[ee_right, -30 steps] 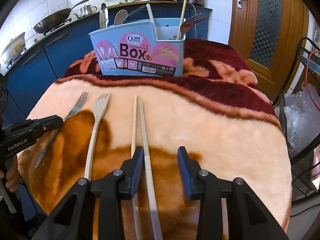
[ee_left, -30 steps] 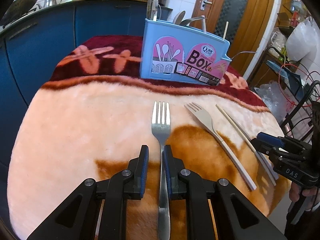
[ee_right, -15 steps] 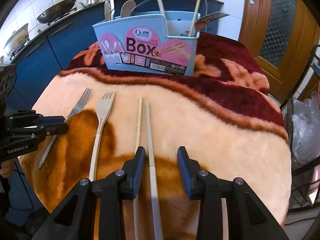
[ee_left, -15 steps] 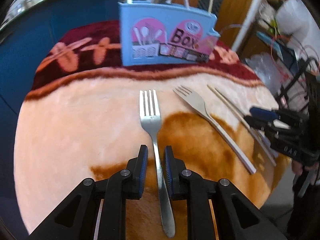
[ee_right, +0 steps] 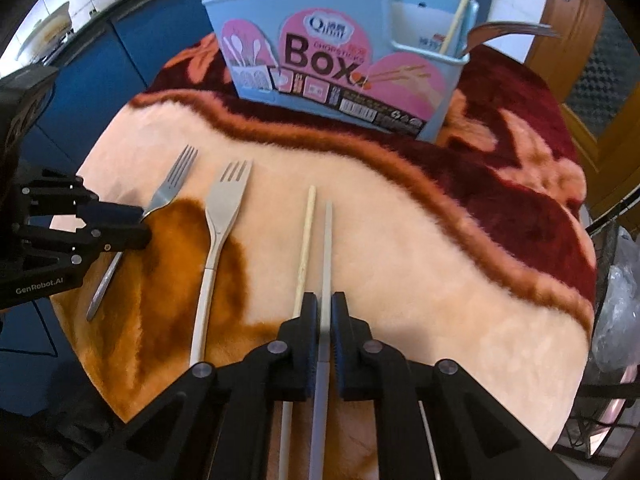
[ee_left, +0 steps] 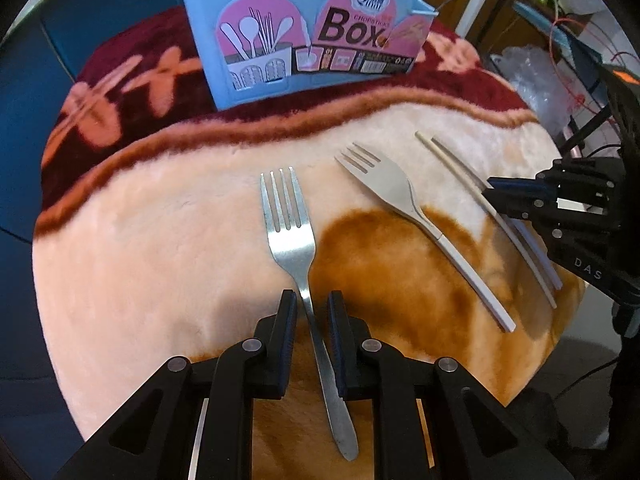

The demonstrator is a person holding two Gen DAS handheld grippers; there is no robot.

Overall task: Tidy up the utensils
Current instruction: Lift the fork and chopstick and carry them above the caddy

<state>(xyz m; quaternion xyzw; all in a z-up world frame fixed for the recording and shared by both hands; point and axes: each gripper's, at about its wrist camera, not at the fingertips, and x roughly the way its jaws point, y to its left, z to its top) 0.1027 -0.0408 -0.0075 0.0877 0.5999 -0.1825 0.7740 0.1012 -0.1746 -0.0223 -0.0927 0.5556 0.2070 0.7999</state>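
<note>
Counting from your left, you have two forks and two chopsticks lying in a row on the plush blanket [ee_left: 168,240], peach and brown with a dark red border. First is the steel fork [ee_left: 290,236], shiny, four tines pointing toward the box. Your left gripper [ee_left: 312,308] straddles its thin neck: the jaws stand a little apart, and the handle passes between them with a sliver of gap on each side, so you cannot call it gripped. Next lies the pale fork [ee_left: 384,188], matte, with a long white handle, untouched between your two grippers. Then comes the wooden chopstick [ee_right: 305,240], round and tan, running just outside the left finger of your right gripper [ee_right: 325,304]. Beside it, nearly touching, the grey chopstick [ee_right: 327,248] is flat-sided and passes between the jaws, which are closing, the blue pads right against it. Behind the row, on the red border, stands one light blue plastic utensil box [ee_right: 332,60] with pink labels; several handles stick out of its top.
</note>
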